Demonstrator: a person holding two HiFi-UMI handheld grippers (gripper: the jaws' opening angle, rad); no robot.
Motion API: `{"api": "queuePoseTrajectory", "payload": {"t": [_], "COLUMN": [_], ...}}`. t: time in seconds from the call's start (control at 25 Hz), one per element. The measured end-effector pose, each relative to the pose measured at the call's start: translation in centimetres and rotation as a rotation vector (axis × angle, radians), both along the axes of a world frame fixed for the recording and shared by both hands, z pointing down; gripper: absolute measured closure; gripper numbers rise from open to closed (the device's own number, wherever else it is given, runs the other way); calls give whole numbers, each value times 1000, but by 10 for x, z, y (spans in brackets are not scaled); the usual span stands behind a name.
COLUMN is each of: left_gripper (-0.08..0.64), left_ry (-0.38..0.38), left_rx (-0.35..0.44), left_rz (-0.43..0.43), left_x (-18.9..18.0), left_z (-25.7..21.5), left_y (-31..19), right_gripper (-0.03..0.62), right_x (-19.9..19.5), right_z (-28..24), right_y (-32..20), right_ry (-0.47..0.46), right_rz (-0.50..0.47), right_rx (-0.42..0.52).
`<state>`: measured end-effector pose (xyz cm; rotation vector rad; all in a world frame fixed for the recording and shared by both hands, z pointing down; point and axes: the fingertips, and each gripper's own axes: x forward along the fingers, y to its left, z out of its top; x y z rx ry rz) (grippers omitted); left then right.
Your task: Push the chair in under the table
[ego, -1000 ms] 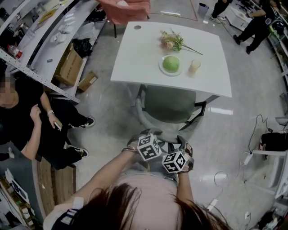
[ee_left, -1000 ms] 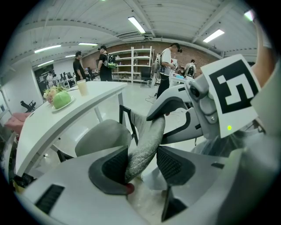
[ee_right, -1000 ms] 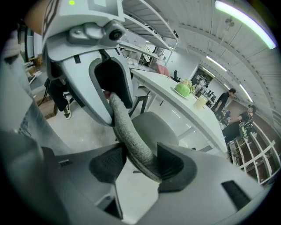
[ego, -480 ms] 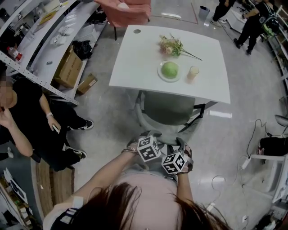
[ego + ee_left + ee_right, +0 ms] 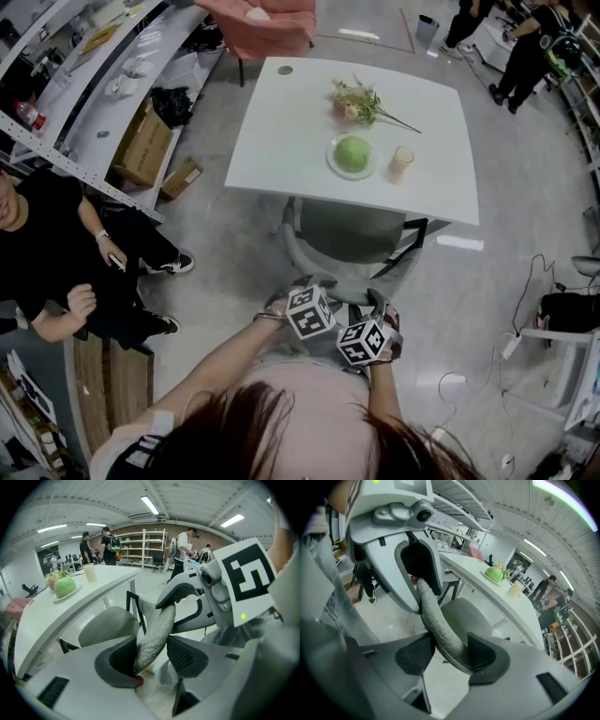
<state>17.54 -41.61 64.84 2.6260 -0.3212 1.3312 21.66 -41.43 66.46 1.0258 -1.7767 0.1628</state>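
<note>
The left gripper and right gripper each have their jaws clamped on the backrest rim of the grey chair, which stands partly under the white surface.

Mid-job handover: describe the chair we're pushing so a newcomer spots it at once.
Find the white table mid-floor. Partly under its near edge sits the grey-green chair, its backrest held by the left claw and right claw. Unlike it, the pink seat stands at the far edge, untouched.
</note>
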Motion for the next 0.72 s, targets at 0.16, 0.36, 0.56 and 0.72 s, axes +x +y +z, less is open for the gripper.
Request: {"api": "queuePoseTrajectory", "payload": {"t": [0.16,0.36,0.56,0.72], "left_gripper": [354,354,354,354], "left_ry": [4,8,8,5], "left_rx": [2,3,6,4], "left_rz": [-3,-4,-5,-5], "left_x": [2,-1,3,3], "left_z": [1,1,0,2], "left_y": [-7,-16,-25,-30], "right_gripper": [374,374,374,374], "right_x": [2,-1,3,3], "right_z": [1,2,1,3], "right_y": [-7,-16,-25,-30], "right_ry": [2,5,6,8], "right_rz": [-2,-4,-7,-12], "right_rx": [-5,-8,-7,-7]}}
